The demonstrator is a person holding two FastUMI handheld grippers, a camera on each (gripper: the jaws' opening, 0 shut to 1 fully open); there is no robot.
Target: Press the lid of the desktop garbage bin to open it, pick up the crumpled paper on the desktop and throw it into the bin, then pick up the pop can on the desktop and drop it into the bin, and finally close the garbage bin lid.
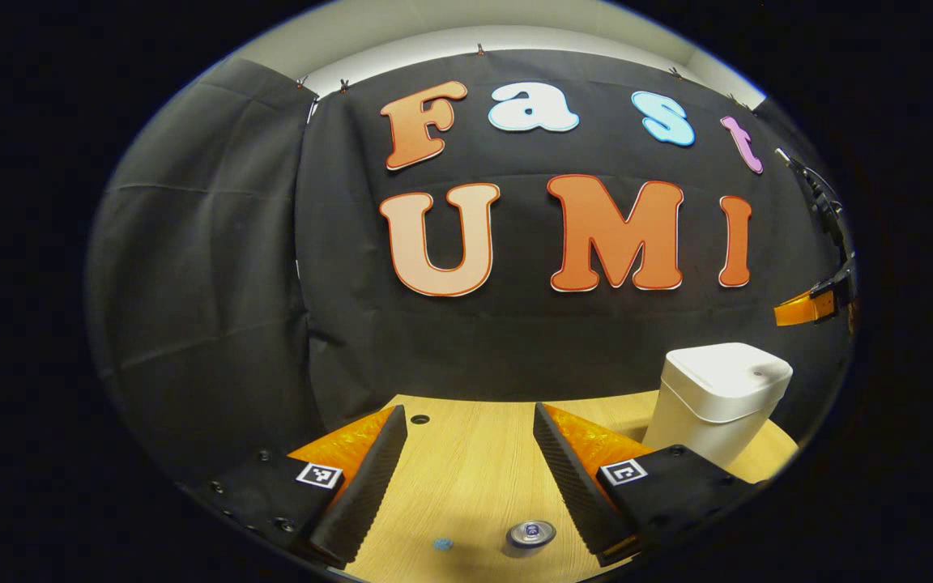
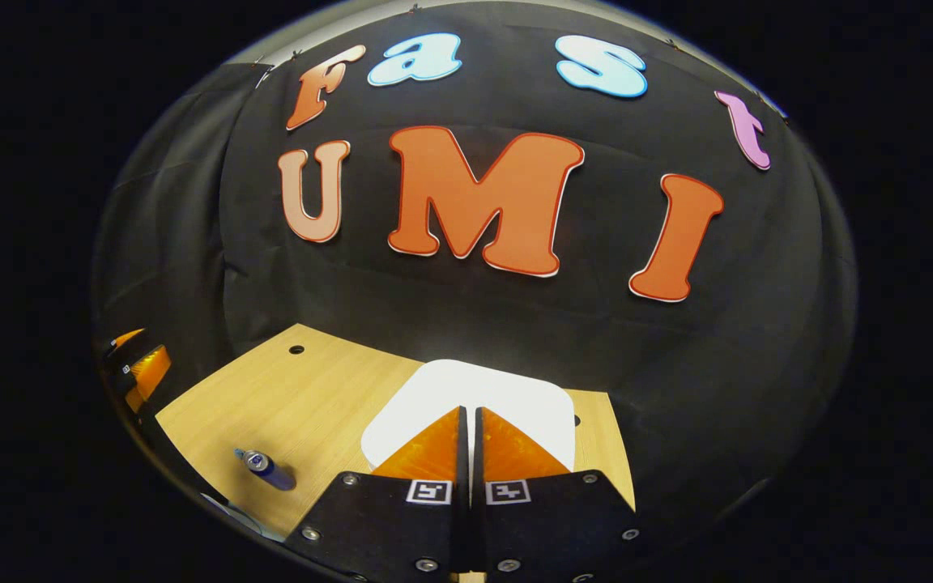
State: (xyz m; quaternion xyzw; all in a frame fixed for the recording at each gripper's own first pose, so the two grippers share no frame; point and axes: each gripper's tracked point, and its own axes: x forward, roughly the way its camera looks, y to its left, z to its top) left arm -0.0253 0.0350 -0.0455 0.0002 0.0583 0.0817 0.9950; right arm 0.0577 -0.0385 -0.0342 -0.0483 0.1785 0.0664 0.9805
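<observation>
- Left tool point(image 1: 466, 478) hangs spread wide over the wooden counter point(image 1: 466, 453), pop can point(image 1: 530, 536) upright between its fingers.
- Right tool point(image 2: 470, 441) is clenched empty above the white garbage bin point(image 2: 515, 397), lid down.
- No readable writing on the can.

The left gripper point(image 1: 470, 478) carries two black housing blocks with small dark screws, each bearing a square black-and-white coded marker on a white patch. From each block a wedge-shaped finger runs forward, its inner face lined with a ribbed, sawtooth pad point(image 1: 369, 486). In the right gripper view, the right gripper point(image 2: 470, 441) shows broad black plates at the near edge, fastened with shiny round-headed screws, and two of the same square coded markers side by side. Its fingers point(image 2: 426, 453) are flat, triangular, finely textured panels tapering to points
</observation>
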